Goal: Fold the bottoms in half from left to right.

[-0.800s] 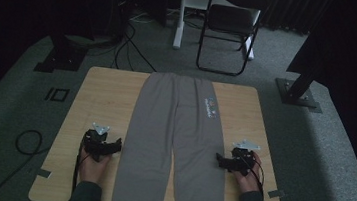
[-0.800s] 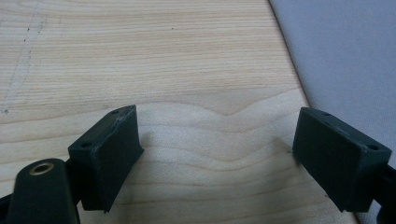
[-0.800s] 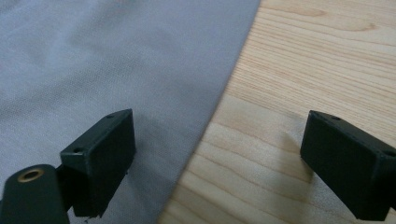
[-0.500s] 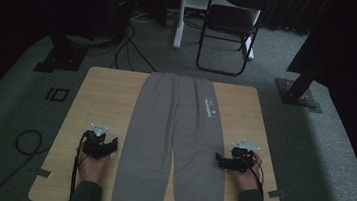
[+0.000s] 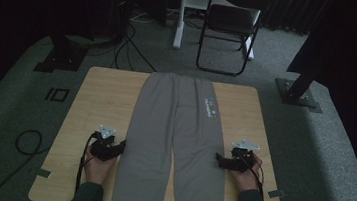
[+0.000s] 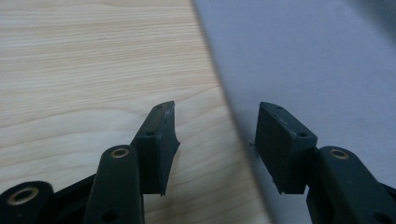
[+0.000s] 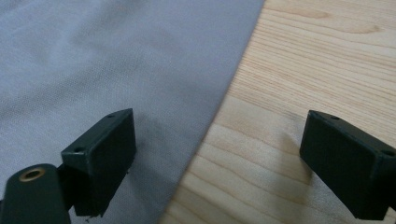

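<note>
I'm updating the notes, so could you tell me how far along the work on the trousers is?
Done: the trousers lie flat on the table. In hand: the left gripper and right gripper are open, each straddling an outer edge. Left: no fold or grip shows, so likely all the handling.

The person's two forearms enter at the bottom of the high view in dark green-grey sleeves that end at the wrists. Each hand carries a black two-jaw gripper: the left gripper [image 5: 122, 147] in the lower left of the frame, the right gripper [image 5: 219, 158] in the lower right. Each has a chunky black body topped by a pale grey three-cornered plate, and a thin black cable trails from each back along the forearm. In the gripper views the jaws are matte black blocks with flat inner faces and small recessed screw holes on their top edges, carried on black links with brass-coloured ringed rivets at the pivots.
</note>
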{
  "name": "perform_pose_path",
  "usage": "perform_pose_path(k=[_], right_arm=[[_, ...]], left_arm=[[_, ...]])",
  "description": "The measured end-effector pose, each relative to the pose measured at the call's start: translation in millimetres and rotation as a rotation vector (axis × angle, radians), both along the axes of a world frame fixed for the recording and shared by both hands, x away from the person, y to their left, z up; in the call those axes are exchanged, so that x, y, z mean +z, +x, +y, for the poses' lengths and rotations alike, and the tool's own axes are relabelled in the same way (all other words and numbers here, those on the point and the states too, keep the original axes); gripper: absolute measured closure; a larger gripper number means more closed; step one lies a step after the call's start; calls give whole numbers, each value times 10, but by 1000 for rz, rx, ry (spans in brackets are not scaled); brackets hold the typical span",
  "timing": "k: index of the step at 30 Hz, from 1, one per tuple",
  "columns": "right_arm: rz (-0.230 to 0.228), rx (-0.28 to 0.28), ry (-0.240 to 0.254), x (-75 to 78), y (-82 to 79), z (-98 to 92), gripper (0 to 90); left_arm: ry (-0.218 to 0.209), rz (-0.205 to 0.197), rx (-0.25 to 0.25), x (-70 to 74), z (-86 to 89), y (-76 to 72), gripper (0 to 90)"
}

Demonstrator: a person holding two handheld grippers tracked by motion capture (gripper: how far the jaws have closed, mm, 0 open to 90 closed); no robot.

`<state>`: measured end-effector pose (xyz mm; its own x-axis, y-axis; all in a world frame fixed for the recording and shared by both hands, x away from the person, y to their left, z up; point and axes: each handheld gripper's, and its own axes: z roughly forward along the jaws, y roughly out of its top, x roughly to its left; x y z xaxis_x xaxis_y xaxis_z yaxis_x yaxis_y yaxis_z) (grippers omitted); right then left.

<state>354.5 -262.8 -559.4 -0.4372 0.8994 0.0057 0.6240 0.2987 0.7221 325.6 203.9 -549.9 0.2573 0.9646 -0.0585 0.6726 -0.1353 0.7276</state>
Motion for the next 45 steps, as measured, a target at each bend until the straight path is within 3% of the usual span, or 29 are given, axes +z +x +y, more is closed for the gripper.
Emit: perform_pose_path(k=[6, 12, 14, 15, 19, 22, 23, 25, 26, 27, 28, 31, 38, 41, 45], right_arm=[[0, -1, 1, 0, -6, 0, 105], [0, 0, 0, 0, -8, -1, 105], [0, 1, 1, 0, -9, -2, 105], [0, 1, 2, 0, -12, -1, 105], [0, 3, 1, 0, -21, -1, 105], [0, 4, 0, -1, -26, 0, 105], [-1, 5, 0, -1, -31, 0, 105], [-1, 5, 0, -1, -32, 0, 105], [-1, 6, 0, -1, -37, 1, 105], [-1, 6, 0, -1, -37, 1, 105], [0, 6, 1, -1, -44, 2, 105], [-1, 8, 1, -1, -49, 2, 105], [1, 10, 1, 0, -54, 1, 106], [0, 12, 0, 0, -57, 0, 105], [-1, 15, 1, -1, -61, 0, 105]], left_arm=[[-11, 22, -46, -13, -141, 27, 458], [54, 10, -30, -18, -201, 15, 498], [44, 9, -37, -12, -180, 10, 593], [37, 11, -34, -10, -166, 9, 722], [-6, 23, -19, -11, -59, -5, 836], [-20, 23, -15, -14, -43, -12, 830], [-60, 30, -47, -14, -43, -17, 679], [-39, 29, -52, -11, -60, -29, 669], [12, 24, -57, -5, -83, -40, 790], [12, 24, -57, -5, -83, -40, 849], [-31, 39, -64, -6, -63, -27, 889], [-38, 42, -81, 5, -59, -21, 899], [-76, -52, -147, 275, -208, -37, 899], [-91, -54, -166, 310, -268, -15, 899], [-118, -82, -227, 402, -440, -8, 899]])
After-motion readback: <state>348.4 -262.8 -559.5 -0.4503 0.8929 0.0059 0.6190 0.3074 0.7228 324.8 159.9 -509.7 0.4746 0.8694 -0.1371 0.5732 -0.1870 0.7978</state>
